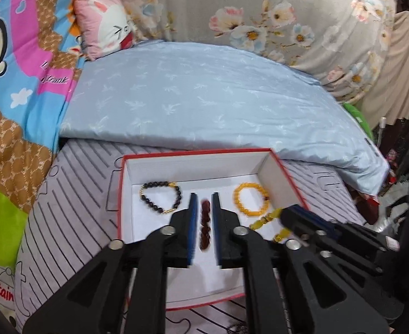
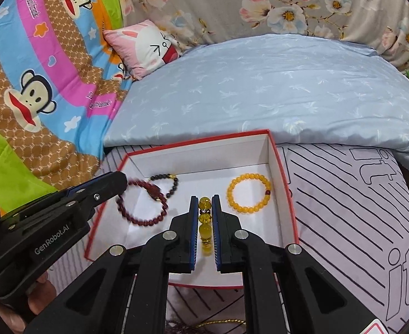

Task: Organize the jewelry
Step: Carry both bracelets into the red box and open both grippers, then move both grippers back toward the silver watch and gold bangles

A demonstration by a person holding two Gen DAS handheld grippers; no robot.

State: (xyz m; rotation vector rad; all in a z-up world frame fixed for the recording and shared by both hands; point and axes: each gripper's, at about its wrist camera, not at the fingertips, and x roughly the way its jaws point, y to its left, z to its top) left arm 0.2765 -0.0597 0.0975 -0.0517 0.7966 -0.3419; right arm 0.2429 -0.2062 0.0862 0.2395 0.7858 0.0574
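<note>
The right gripper clamps a light, slippery yellow glass-bead bracelet across its strand; the left gripper straddles a limp dark-red bead bracelet, fingers apart.

1. The left wrist camera sits just behind the left gripper and looks forward and steeply down along its two fingers, close above a red-edged white box on a bed.
2. The right wrist camera sits just behind the right gripper, angled the same way, close above the same box from slightly further right.
3. Both views share the box interior, the orange bead bracelet, the pale blue quilt and the pink cartoon pillow.
4. Each camera catches the other gripper at its frame edge.
</note>
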